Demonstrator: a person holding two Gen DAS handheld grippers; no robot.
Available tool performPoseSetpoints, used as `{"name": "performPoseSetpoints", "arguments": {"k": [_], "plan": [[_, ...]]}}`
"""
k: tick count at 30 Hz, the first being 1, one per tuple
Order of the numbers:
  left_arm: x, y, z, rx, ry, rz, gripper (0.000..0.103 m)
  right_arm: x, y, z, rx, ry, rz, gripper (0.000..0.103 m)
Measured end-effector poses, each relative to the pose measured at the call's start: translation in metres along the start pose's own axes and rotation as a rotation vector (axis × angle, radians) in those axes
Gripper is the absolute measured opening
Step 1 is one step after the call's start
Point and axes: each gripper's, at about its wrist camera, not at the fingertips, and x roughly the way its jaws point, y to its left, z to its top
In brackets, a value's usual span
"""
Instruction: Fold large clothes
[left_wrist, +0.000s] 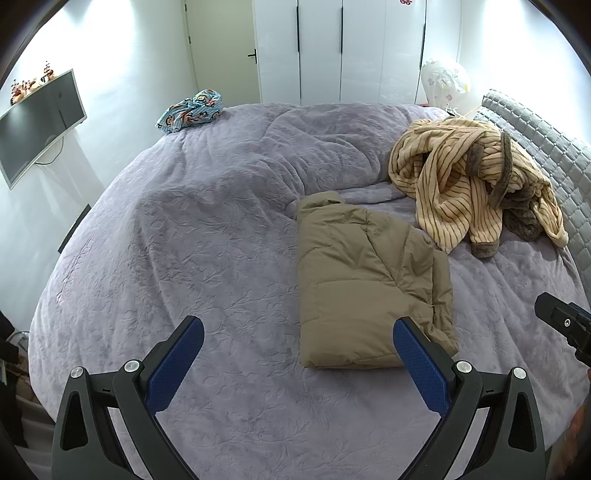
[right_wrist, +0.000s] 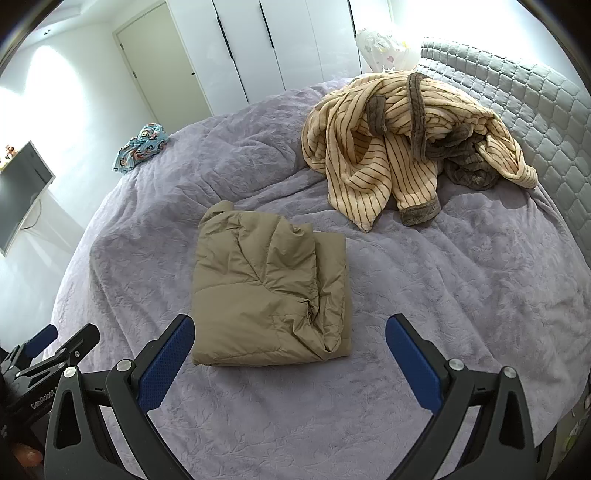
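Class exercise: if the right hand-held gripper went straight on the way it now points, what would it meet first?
Probably the folded khaki jacket on the purple bedspread. The open right hand-held gripper has it just ahead, slightly left of centre; depth is unclear.

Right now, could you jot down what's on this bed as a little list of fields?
surface: bed with purple cover
folded: tan jacket, lying flat
unfolded: striped robe, heaped by the grey headboard
far corner: patterned blue cloth, bunched
left hand-held gripper: open, empty
right hand-held gripper: open, empty
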Motion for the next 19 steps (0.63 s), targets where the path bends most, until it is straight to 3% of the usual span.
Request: {"name": "performPoseSetpoints", "arguments": {"k": [19], "plan": [[-0.0074,0.0007,-0.0024,0.003,-0.029,-0.014,0.102,0.0001,0.0048,-0.0023,0.0,0.005,0.009,0.103]]}}
